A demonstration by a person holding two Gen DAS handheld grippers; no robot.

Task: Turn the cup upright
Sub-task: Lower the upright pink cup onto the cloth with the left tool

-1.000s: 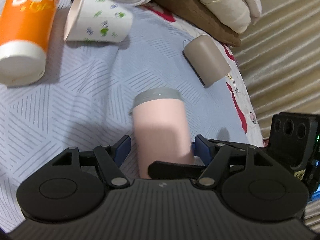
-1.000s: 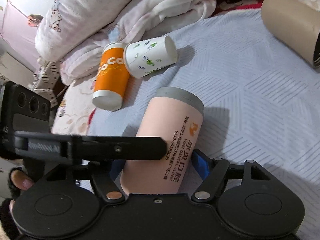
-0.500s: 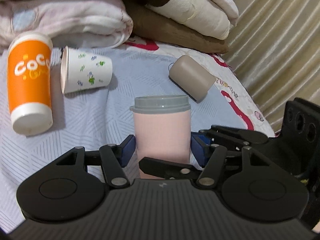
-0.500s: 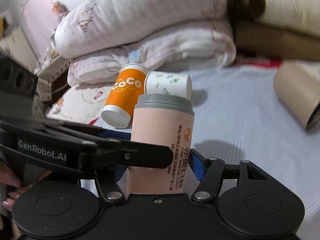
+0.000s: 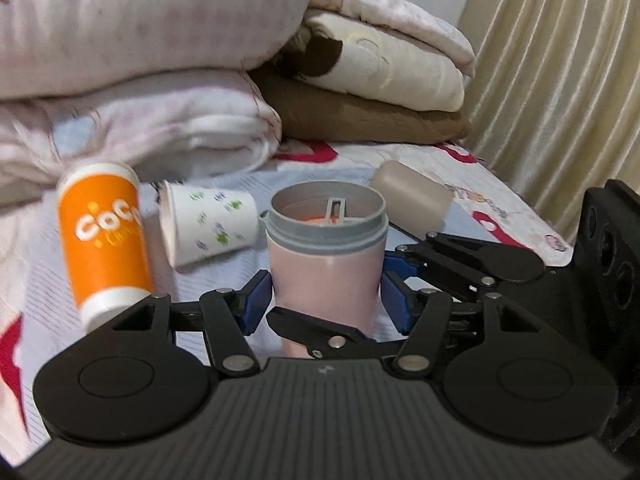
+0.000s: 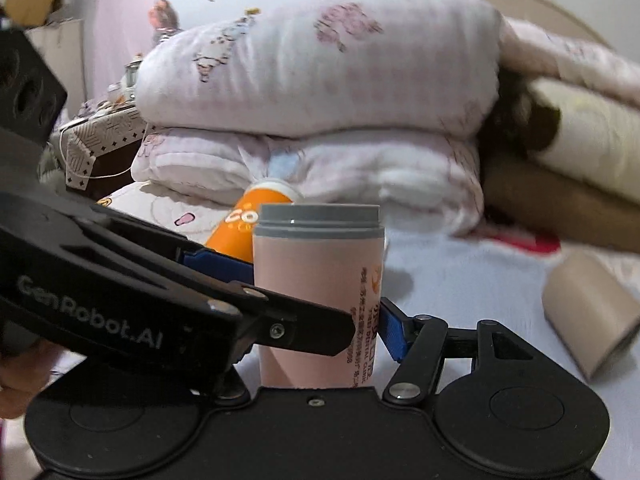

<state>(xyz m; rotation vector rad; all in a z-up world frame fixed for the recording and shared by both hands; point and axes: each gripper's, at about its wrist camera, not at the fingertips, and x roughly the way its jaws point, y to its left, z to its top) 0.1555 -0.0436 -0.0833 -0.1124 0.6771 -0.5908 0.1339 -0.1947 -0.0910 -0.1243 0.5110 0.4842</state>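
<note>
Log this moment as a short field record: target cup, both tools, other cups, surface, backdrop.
target cup: pink cup with grey rim, upright, opening up
left tool: left tool with blue pads on either side of the pink cup, contact not clear
right tool: right tool also flanks the cup, grip not clear
other cups: orange cup, white paper cup and beige cup, all lying on their sides
surface: patterned bed sheet
backdrop: folded quilts; curtain
</note>
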